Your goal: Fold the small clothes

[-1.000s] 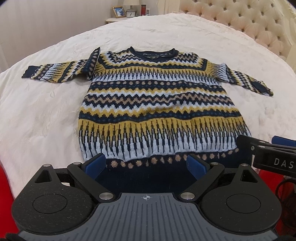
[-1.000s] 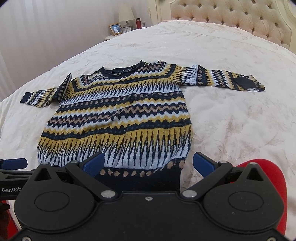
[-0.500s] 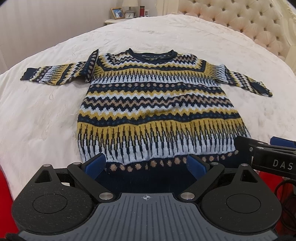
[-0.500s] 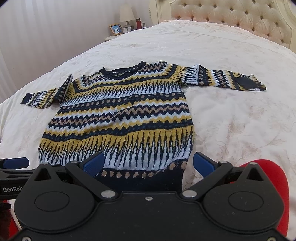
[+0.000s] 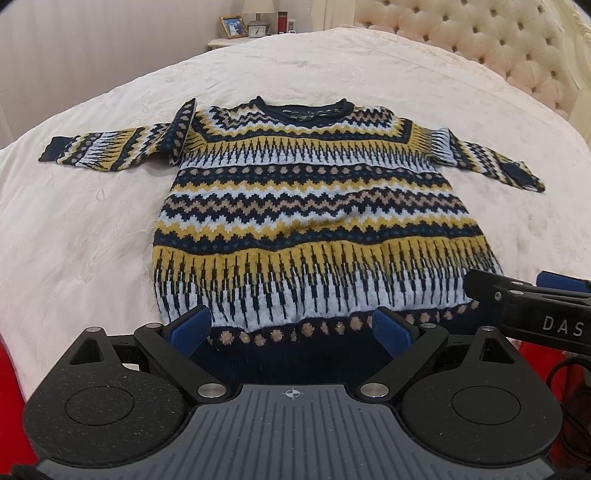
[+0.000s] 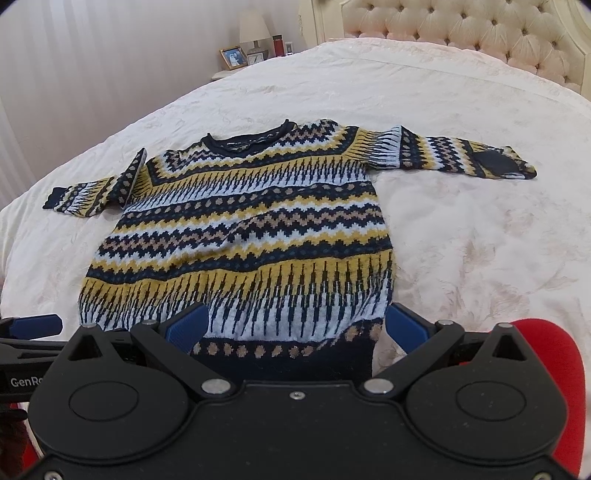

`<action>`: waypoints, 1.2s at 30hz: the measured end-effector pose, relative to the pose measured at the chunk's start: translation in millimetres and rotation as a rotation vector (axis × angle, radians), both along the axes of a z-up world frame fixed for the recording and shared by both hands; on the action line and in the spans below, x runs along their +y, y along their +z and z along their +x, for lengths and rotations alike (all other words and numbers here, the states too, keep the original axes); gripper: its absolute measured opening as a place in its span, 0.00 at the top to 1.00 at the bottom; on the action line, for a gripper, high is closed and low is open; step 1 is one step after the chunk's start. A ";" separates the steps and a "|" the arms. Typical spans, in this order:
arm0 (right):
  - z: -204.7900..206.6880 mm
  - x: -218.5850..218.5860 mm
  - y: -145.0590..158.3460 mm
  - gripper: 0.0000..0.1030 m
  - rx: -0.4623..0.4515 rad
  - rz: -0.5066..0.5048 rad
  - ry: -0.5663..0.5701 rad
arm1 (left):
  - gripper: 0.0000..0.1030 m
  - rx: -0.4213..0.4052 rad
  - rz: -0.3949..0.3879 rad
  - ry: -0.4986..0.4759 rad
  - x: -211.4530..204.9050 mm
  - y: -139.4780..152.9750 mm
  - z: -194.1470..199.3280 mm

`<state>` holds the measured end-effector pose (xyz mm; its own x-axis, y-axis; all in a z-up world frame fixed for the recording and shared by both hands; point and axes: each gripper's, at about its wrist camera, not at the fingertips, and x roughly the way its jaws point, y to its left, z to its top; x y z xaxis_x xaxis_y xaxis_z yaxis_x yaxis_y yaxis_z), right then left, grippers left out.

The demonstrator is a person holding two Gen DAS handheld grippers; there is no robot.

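Note:
A small knitted sweater (image 5: 314,214) (image 6: 243,236) with navy, yellow, white and tan bands lies flat on the cream bed cover (image 5: 81,229) (image 6: 480,251), neck away from me, both sleeves spread sideways. Its navy hem faces both cameras. My left gripper (image 5: 291,326) stands open just above the hem's left half, blue fingertips wide apart with nothing between them. Over the hem's right corner my right gripper (image 6: 297,325) is also open and empty. Each gripper shows at the edge of the other's view.
A tufted cream headboard (image 5: 498,40) (image 6: 461,22) rises at the far right. A nightstand (image 5: 236,40) with a picture frame, clock, lamp and red bottle stands behind the bed. Something red (image 6: 554,362) shows below the bed's near edge.
Both grippers have drawn back and risen slightly, so the sweater sits a little lower and smaller in view. The sweater has not moved, and both grippers stayed open.

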<state>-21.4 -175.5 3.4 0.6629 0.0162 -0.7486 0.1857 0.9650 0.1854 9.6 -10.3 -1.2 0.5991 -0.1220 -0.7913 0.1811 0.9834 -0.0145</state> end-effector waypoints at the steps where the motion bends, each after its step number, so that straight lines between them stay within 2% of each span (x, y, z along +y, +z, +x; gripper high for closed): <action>1: -0.5 -0.1 0.2 0.01 0.000 -0.001 -0.001 | 0.08 0.000 0.000 0.000 0.1 0.1 -0.2; 15: 8.0 0.6 -2.9 0.01 -0.007 0.013 -0.007 | 0.08 -0.002 0.000 0.001 -0.2 0.2 -0.1; 25: 21.5 -2.1 -5.6 0.01 -0.051 0.010 -0.006 | 0.08 -0.043 -0.012 -0.017 4.3 -5.3 16.5; 31: 40.7 -6.7 -8.5 0.01 -0.090 0.044 0.020 | 0.08 -0.052 -0.057 -0.023 13.2 -5.9 30.1; 36: 61.2 -10.2 -10.1 0.01 -0.123 0.056 0.021 | 0.07 -0.089 -0.124 -0.038 25.4 -4.9 44.7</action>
